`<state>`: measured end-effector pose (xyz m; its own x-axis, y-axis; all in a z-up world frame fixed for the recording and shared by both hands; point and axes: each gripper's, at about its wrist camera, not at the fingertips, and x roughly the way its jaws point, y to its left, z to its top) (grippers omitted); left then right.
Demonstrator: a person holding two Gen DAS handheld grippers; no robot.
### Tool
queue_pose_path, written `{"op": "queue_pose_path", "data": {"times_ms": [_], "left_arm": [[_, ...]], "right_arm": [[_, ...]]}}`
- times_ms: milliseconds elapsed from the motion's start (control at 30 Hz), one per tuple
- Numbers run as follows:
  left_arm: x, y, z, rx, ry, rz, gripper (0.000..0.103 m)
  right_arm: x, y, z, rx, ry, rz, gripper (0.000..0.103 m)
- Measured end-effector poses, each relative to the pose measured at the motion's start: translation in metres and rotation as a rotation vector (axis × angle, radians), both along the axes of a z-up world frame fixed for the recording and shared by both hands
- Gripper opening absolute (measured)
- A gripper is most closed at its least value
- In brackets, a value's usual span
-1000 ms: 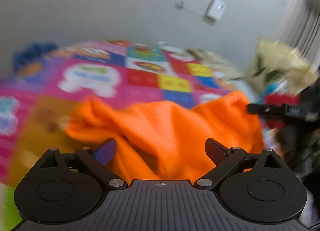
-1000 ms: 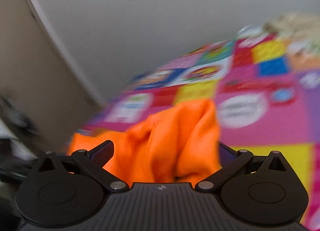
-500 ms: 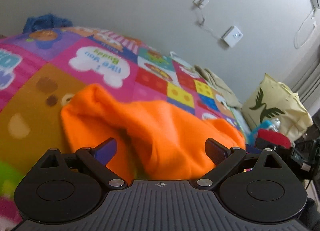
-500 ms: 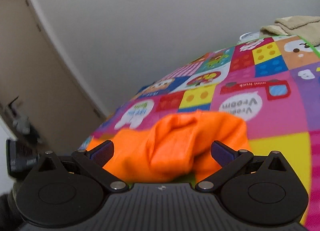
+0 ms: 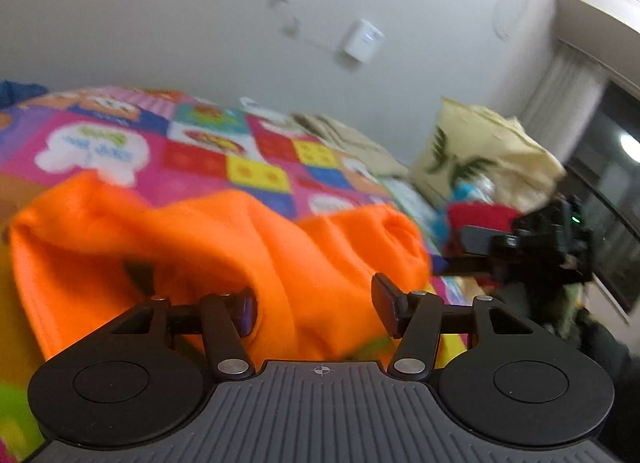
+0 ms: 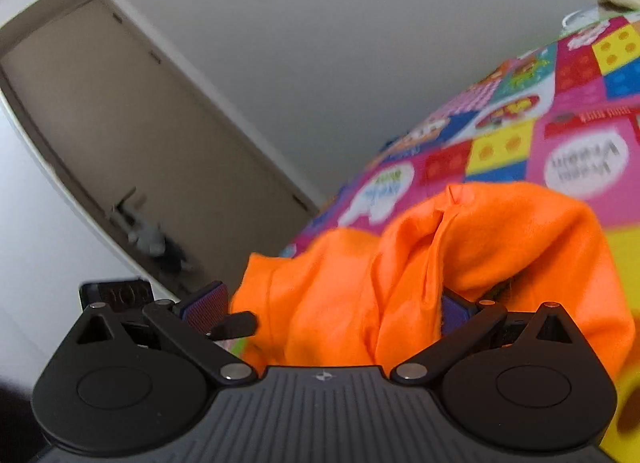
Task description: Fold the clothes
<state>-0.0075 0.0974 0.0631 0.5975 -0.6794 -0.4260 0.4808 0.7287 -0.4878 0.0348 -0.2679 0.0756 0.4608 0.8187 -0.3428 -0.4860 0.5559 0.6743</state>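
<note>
Between both tongs, orange garment (image 5: 224, 247) bunched on the play mat (image 5: 256, 167); left tongs (image 5: 316, 303) just closed, pinching it; right tongs (image 6: 332, 315) gape around it, edges hidden.

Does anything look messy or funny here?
Yes. The orange garment lies bunched in lumpy folds on the colourful play mat, not flat. Nothing looks torn or spilled.

- The play mat (image 6: 500, 151) has a white speech bubble (image 6: 586, 161) with dark lettering, seen upside down in the right wrist view; it seems to read "Vroom Vroom", though blur leaves this uncertain.
- A red patch (image 6: 588, 119) above it bears a small line of text, too blurred to read.
- A white cloud shape (image 5: 94, 151) in the left wrist view carries green and blue words, unreadable.
</note>
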Motion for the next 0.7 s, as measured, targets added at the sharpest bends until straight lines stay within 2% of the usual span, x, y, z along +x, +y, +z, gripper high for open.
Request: {"op": "queue_pose_path", "data": {"times_ms": [200, 267, 333, 433, 533, 567, 633, 700], "left_arm": [[-0.022, 0.003, -0.035, 0.044, 0.103, -0.002, 0.061], [-0.023, 0.004, -0.038, 0.05, 0.113, 0.004, 0.061], [-0.023, 0.003, -0.036, 0.053, 0.105, -0.002, 0.061], [-0.028, -0.005, -0.032, 0.063, 0.086, -0.041, 0.063], [-0.034, -0.015, -0.033, 0.094, 0.07, -0.065, 0.065], [-0.037, -0.017, -0.034, 0.102, 0.067, -0.066, 0.067], [-0.043, -0.018, -0.033, 0.12, 0.055, -0.068, 0.068], [-0.051, -0.018, -0.031, 0.137, 0.04, -0.072, 0.072]], "right_arm": [[-0.034, -0.008, -0.034, -0.094, 0.067, -0.051, 0.103], [-0.042, -0.009, -0.028, -0.125, 0.033, -0.093, 0.103], [-0.054, -0.006, -0.009, -0.185, -0.074, -0.152, 0.103], [-0.069, 0.016, 0.03, -0.362, -0.321, -0.275, 0.103], [-0.062, 0.044, 0.048, -0.49, -0.459, -0.349, 0.103], [-0.051, 0.051, 0.048, -0.502, -0.473, -0.352, 0.103], [-0.026, 0.057, 0.04, -0.505, -0.439, -0.344, 0.103], [0.001, 0.06, 0.019, -0.525, -0.303, -0.329, 0.103]]}}
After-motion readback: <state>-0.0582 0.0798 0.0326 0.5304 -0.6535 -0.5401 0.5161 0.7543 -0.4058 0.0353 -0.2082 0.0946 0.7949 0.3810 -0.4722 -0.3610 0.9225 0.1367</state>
